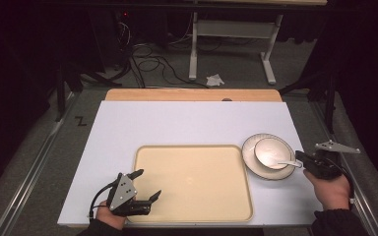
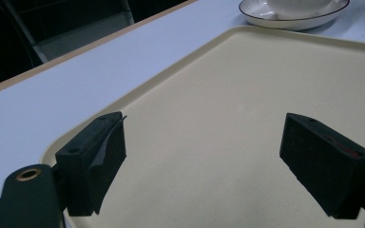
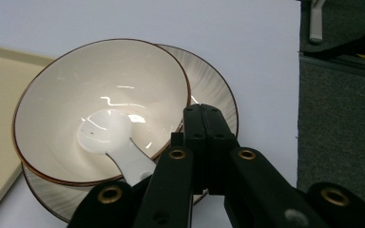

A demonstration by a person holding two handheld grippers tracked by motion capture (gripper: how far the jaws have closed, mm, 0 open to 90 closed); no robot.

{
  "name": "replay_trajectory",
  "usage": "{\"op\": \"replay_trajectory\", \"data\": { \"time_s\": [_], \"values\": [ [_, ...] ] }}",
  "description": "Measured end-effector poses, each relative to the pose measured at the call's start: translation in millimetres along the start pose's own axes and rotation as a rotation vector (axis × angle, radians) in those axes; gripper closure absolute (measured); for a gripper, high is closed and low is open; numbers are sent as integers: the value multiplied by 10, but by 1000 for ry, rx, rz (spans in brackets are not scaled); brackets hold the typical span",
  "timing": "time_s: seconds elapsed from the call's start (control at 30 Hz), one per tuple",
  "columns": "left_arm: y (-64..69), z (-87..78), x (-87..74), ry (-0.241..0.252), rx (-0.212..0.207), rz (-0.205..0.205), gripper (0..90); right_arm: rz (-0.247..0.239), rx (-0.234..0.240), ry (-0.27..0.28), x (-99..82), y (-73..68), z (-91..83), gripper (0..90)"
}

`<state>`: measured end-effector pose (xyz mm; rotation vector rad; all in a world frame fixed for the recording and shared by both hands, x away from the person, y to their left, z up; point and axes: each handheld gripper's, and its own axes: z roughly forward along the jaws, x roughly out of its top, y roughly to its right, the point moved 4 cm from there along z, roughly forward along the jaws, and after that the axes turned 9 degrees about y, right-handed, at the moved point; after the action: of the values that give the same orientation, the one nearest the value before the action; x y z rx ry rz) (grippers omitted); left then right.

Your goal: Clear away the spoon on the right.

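A big white table (image 1: 187, 123) holds a flat tan tray (image 1: 192, 182), and the tray's long side runs left to right across the table. The left gripper (image 1: 145, 186) sits over the tray's near left corner, and its jaws stand wide apart with nothing between them. In the left gripper view, the bare tray (image 2: 228, 118) spreads out under and beyond those jaws, and the plate (image 2: 290, 19) lies far past them at the top. Just off the tray's right edge is a round white plate (image 1: 252, 160) with a dark rim, and a white bowl (image 1: 270, 150) sits on it. A white spoon (image 1: 288, 163) lies in the bowl. Its round end rests low in the bowl and its handle points out toward the right gripper (image 1: 302, 160). In the right gripper view, the jaws are pressed together just above the bowl's (image 3: 100, 109) near rim, and the spoon's (image 3: 109, 142) handle runs down beside them on their left. I cannot tell if the jaws pinch the handle.
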<state>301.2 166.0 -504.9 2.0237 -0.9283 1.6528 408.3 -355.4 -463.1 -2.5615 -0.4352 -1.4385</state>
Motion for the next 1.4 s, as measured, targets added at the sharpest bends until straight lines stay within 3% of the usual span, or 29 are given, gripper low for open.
{"op": "replay_trajectory", "data": {
  "time_s": [0.23, 0.47, 0.8, 1.07, 1.23, 1.4],
  "values": [
    [2, -1, -1, 0, -1, 2, 160, -3, -1, 37, -157, -33, -133, 900],
    [7, 1, 0, -1, -1, 3, 160, -17, 31, 104, -304, -273, -268, 900],
    [-1, 3, -6, -3, 1, 7, 160, -50, 51, 136, -365, -530, -237, 900],
    [4, 20, -7, -6, 1, 5, 160, -45, 42, 176, -290, -543, -283, 900],
    [2, 3, -4, 0, 1, 5, 160, 7, 54, 261, -87, -627, -307, 892],
    [-1, -7, -1, 6, -2, 2, 160, 39, 82, 309, -122, -724, -366, 826]
  ]
}}
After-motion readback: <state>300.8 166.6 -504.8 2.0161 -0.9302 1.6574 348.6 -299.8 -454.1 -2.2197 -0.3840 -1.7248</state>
